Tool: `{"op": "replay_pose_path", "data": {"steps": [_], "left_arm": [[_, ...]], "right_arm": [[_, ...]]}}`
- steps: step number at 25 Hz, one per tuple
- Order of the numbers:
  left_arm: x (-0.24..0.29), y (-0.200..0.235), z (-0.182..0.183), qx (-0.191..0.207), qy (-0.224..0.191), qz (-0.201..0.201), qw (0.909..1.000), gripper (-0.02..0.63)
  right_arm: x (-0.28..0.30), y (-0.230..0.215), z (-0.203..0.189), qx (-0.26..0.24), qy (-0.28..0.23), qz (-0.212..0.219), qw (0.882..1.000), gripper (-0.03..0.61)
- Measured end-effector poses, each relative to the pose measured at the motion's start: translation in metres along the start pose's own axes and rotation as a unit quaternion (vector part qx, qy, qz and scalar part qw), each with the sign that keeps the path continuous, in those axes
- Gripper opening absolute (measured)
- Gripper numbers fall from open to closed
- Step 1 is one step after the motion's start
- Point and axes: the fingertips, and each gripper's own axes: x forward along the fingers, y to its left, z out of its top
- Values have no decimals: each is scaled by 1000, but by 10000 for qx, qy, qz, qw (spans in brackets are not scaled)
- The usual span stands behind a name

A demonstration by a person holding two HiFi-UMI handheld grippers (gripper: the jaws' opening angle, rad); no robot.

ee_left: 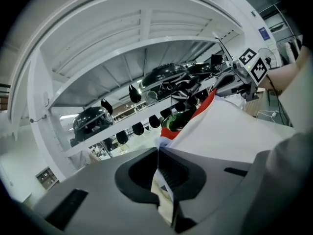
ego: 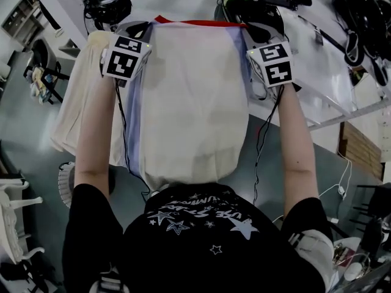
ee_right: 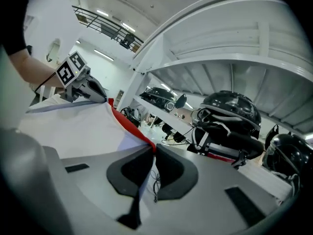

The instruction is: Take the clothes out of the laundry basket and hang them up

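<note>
A cream garment [ego: 192,102] with a red top edge [ego: 198,22] and a pale blue under-layer is stretched flat between my two grippers and hangs down toward the person's chest. My left gripper [ego: 139,30] is shut on its top left corner. The left gripper view shows cloth pinched between the pads of that gripper [ee_left: 159,153], with the garment [ee_left: 230,126] running off to the right. My right gripper [ego: 247,34] is shut on the top right corner. In the right gripper view the red edge enters the right gripper [ee_right: 152,153] and the garment [ee_right: 73,126] spreads left.
Just ahead stands a white table [ego: 324,60] under a white shelf frame [ee_right: 220,48], carrying black helmets [ego: 360,5] and headsets [ego: 110,8]. Another cream cloth [ego: 76,108] hangs at the left. A white chair [ego: 12,206] stands at the lower left.
</note>
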Motion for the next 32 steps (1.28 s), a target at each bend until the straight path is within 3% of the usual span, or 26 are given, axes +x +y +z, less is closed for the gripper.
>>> {"op": "replay_pose_path", "data": {"steps": [7,15,22,27,32], "left_arm": [[45,-25,-44,425,722,-184,9963,26],[66,-45,-86,822,1450,-80,9860,27],[70,-64,-98,1307,1625,-278,9776,59],[60,-64,-97,1133,1553,-325,9808,159],[33,-56,-84,969,1233,-161,9875,164]], "right_arm": [[37,19,-55,-58,676,340,9971,29],[57,48,-108,174,1608,584,9851,51],[51,57,-125,13,1925,667,9790,163],[33,58,-124,116,1901,596,9799,176],[8,62,-106,208,1735,430,9837,175]]}}
